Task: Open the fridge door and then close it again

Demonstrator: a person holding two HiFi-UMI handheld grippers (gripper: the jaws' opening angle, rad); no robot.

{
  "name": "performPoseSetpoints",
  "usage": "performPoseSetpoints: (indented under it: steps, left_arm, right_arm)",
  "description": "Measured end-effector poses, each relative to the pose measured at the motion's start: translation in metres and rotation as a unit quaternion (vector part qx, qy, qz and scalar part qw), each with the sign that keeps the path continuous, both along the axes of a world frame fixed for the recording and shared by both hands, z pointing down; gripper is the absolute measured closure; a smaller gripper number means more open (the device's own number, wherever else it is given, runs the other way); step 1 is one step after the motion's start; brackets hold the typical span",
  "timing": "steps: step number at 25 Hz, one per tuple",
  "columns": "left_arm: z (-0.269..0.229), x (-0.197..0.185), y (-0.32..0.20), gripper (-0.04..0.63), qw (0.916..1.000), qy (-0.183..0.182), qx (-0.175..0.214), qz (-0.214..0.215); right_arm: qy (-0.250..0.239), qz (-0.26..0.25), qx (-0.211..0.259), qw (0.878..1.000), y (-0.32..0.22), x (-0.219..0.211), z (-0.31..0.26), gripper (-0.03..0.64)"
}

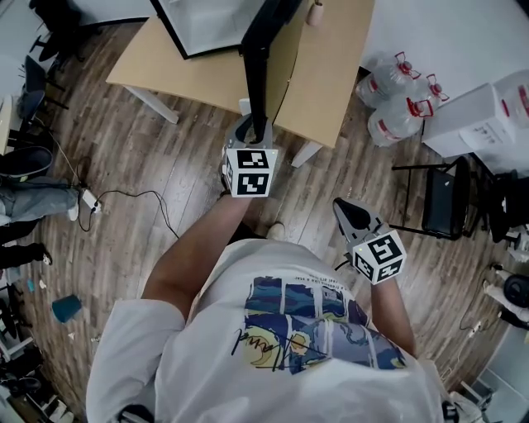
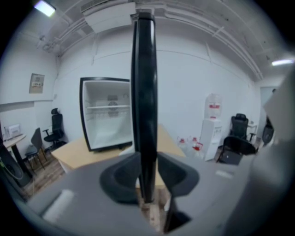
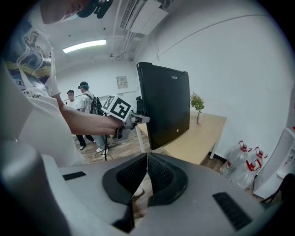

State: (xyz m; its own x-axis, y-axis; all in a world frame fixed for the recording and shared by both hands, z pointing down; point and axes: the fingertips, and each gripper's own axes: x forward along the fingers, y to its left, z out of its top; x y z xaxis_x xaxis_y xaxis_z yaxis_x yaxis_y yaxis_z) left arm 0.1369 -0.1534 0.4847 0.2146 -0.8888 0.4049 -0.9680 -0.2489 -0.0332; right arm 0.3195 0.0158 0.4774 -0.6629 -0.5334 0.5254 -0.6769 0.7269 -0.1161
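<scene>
A small fridge [image 1: 202, 25] stands on a wooden table [image 1: 322, 74], its white inside [image 2: 108, 115] showing. Its black door [image 1: 263, 58] is swung open and stands edge-on in the left gripper view [image 2: 144, 92]. My left gripper [image 1: 256, 132] reaches up to the door's free edge. The edge sits between its pads [image 2: 148, 177], which close on it from both sides. The right gripper view shows the door's black face [image 3: 168, 106] with the left gripper [image 3: 138, 117] at its edge. My right gripper [image 1: 345, 211] hangs lower right, away from the door, shut [image 3: 147, 173] with nothing in it.
Water bottles [image 1: 397, 91] lie on the floor right of the table, with a black chair [image 1: 442, 198] near them. A water dispenser [image 2: 212, 124] stands by the wall. A cable [image 1: 124, 198] runs across the floor at left. People [image 3: 85, 110] stand farther back. A small plant [image 3: 197, 103] is on the table.
</scene>
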Motion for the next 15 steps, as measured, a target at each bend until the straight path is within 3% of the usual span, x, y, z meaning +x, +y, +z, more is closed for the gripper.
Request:
performPoseSetpoints:
  steps: [15]
  left_arm:
    - [0.000,-0.082,-0.027,0.468,0.9996,0.002,-0.005,0.026]
  right_arm:
    - [0.008,-0.003,0.008,1.000,-0.055,-0.066,-0.011,0.603]
